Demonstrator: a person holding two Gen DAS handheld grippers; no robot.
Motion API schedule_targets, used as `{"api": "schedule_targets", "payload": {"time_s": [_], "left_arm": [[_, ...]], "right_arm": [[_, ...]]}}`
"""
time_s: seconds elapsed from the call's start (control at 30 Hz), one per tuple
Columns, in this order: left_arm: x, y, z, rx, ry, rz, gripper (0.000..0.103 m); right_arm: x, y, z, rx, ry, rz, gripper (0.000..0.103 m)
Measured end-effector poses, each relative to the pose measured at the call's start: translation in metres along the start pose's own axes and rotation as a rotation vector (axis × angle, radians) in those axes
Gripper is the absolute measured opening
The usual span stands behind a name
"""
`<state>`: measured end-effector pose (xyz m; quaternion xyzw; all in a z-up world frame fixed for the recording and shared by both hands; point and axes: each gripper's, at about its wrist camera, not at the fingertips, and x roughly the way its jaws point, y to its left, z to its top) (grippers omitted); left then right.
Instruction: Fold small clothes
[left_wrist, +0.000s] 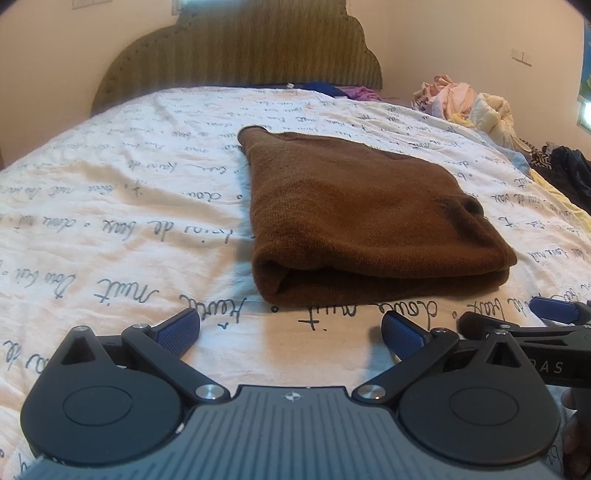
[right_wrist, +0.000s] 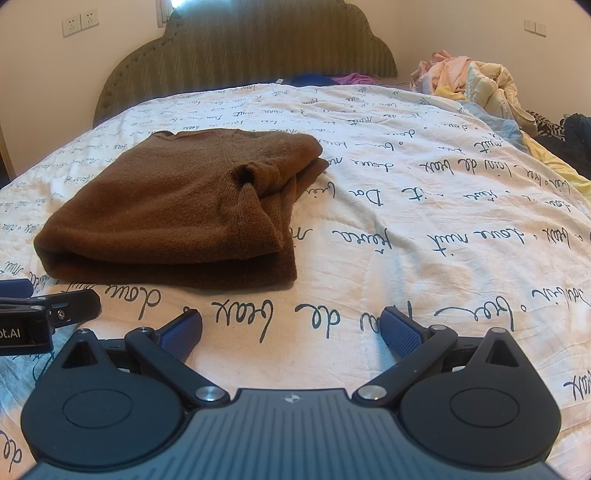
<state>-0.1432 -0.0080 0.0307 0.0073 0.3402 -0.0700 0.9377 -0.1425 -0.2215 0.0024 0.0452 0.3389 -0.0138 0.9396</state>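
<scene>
A brown knit garment lies folded into a thick rectangle on the white bedspread, its folded edge facing me. In the right wrist view the same brown garment sits to the left, a sleeve cuff showing on top. My left gripper is open just short of the garment's near edge, with nothing between its blue pads. My right gripper is open too, over bare bedspread to the right of the garment. Each gripper's tip shows at the edge of the other's view.
A padded olive headboard stands at the far end. A heap of pale clothes and a quilt lies at the far right, with dark items nearer along the right edge. Blue and purple clothes lie by the headboard.
</scene>
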Motion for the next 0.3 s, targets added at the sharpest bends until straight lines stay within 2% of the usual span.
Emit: {"api": "schedule_targets", "payload": {"time_s": [0.1, 0.3], "left_arm": [[-0.0043, 0.0019, -0.0007, -0.013, -0.029, 0.045, 0.103], [-0.0012, 0.0034, 0.0017, -0.005, -0.005, 0.098, 0.103]], "right_arm": [[0.0000, -0.0002, 0.0000, 0.000, 0.000, 0.000, 0.103], [0.0000, -0.0001, -0.0001, 0.000, 0.000, 0.000, 0.103]]}}
